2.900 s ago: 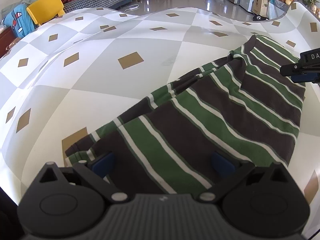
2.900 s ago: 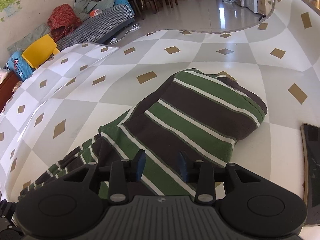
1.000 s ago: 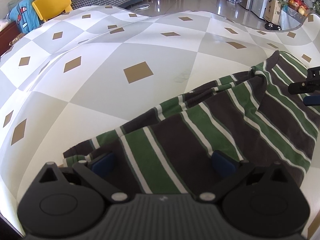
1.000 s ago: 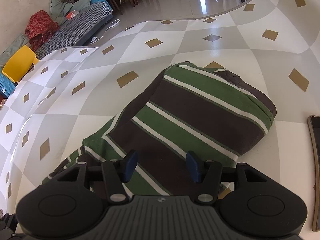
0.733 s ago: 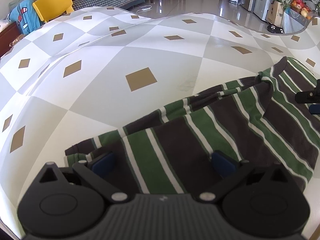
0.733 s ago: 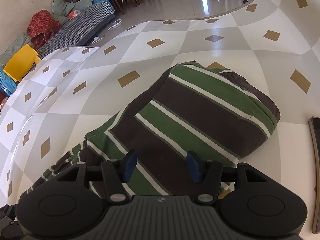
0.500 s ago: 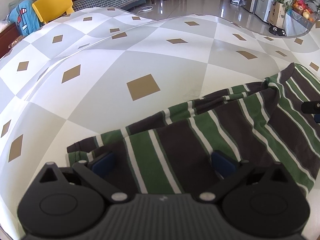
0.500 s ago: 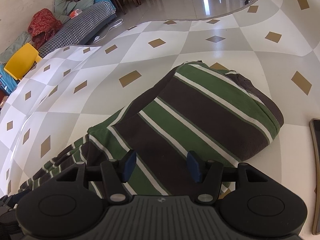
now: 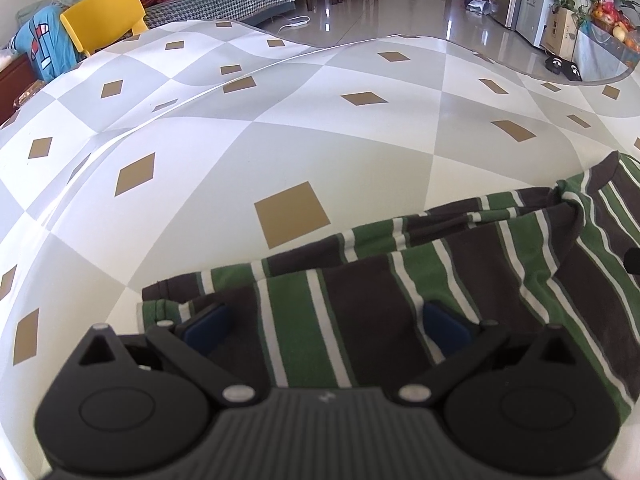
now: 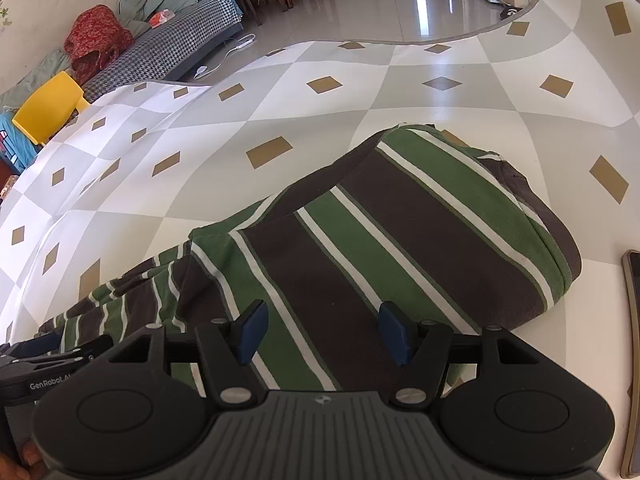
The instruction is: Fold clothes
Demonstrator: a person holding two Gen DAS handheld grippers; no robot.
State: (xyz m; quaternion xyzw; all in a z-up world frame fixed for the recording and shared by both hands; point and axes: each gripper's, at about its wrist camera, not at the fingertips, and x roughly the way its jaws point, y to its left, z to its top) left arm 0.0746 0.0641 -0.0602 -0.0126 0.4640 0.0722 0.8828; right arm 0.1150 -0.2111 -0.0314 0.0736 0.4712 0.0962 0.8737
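Observation:
A green, brown and white striped garment [image 9: 460, 280] lies folded on the checked table cover [image 9: 280, 140]. My left gripper [image 9: 324, 325] is open wide, its blue pads [image 9: 204, 326] down on the garment's left end near the hem. It also shows in the right wrist view as the left gripper [image 10: 52, 360], low on the left. My right gripper [image 10: 323, 331] hovers over the garment [image 10: 400, 240] near its thick folded right part. Its jaws are opening and its pads [image 10: 252, 330] press on nothing. A dark tip of the right gripper [image 9: 632, 260] shows at the left wrist view's right edge.
A dark phone [image 10: 632, 360] lies on the table right of the garment. A person's hand [image 10: 24, 456] holds the left gripper. Beyond the table's far edge are a yellow chair [image 9: 104, 20], a checked sofa [image 9: 224, 0] and shiny floor [image 9: 400, 12].
My left gripper has moved left and the garment's left end went with it, stretching the cloth out. The right gripper's jaws have widened; it has slid toward the left wrist view's right edge.

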